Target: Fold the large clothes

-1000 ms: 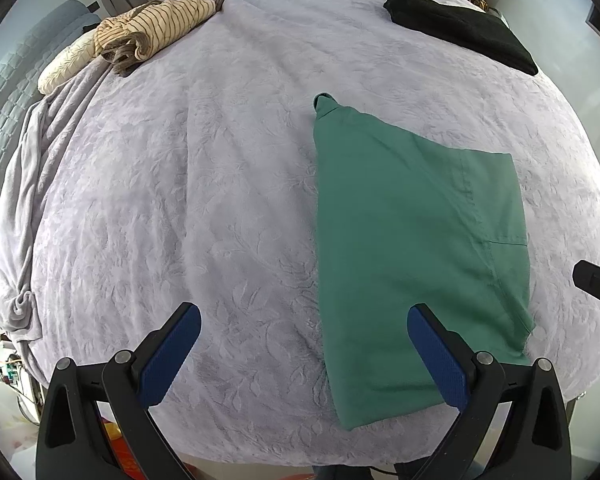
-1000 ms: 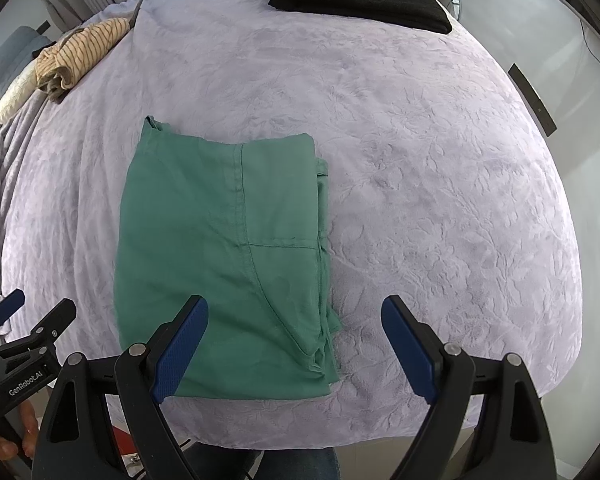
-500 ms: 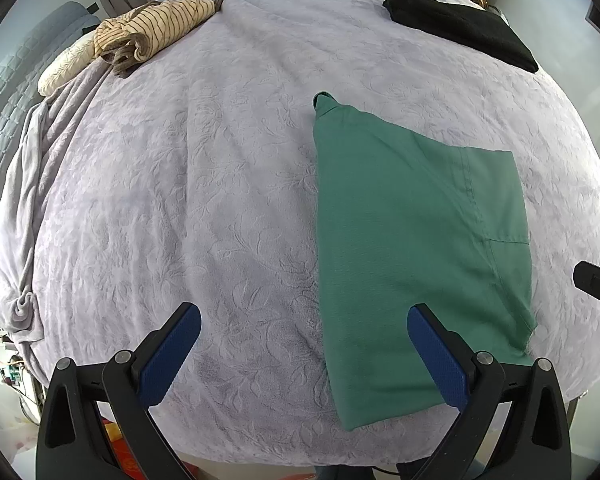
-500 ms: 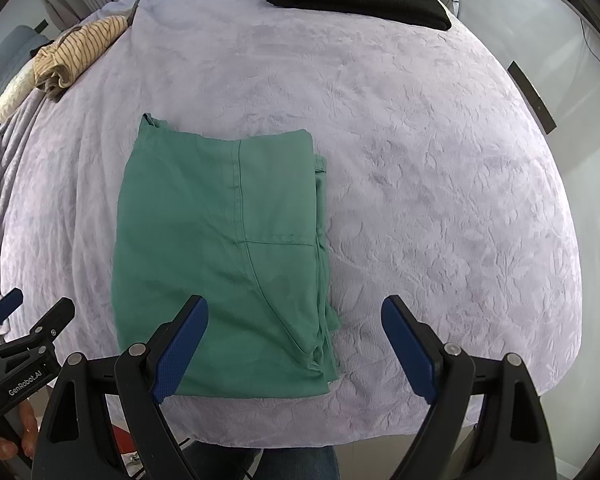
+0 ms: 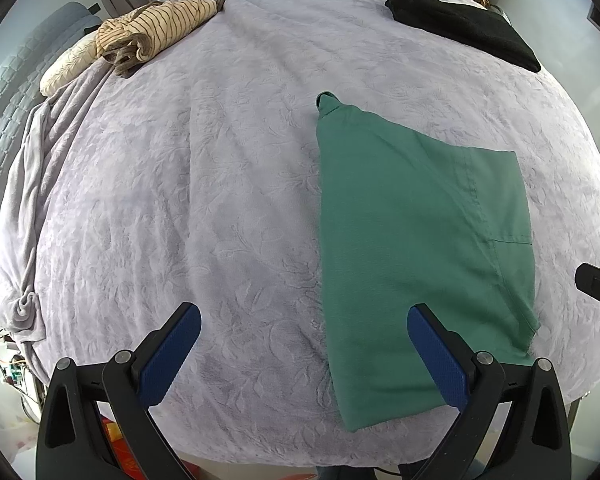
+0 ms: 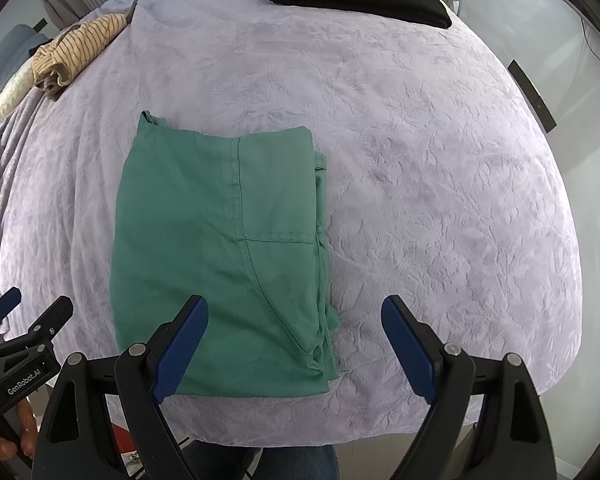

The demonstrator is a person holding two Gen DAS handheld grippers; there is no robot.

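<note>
A green garment point(image 5: 416, 240) lies folded into a rectangle near the front edge of the bed; in the right wrist view point(image 6: 220, 240) it lies left of centre with layered edges on its right side. My left gripper point(image 5: 304, 328) is open and empty, hovering above the bed's front edge, its right finger over the garment's near left part. My right gripper point(image 6: 296, 320) is open and empty above the garment's near right corner. The left gripper also shows at the right wrist view's left edge point(image 6: 20, 332).
The bed has a pale lilac embossed cover point(image 5: 220, 200). A folded black garment point(image 5: 460, 24) lies at the far right, and a striped beige bundle point(image 5: 156, 36) with a cream pillow point(image 5: 68, 64) at the far left. A grey blanket point(image 5: 24, 200) hangs off the left side.
Both views shifted very slightly; the garment sits a touch further off in the frames. Both grippers stay open and nothing was grasped.
</note>
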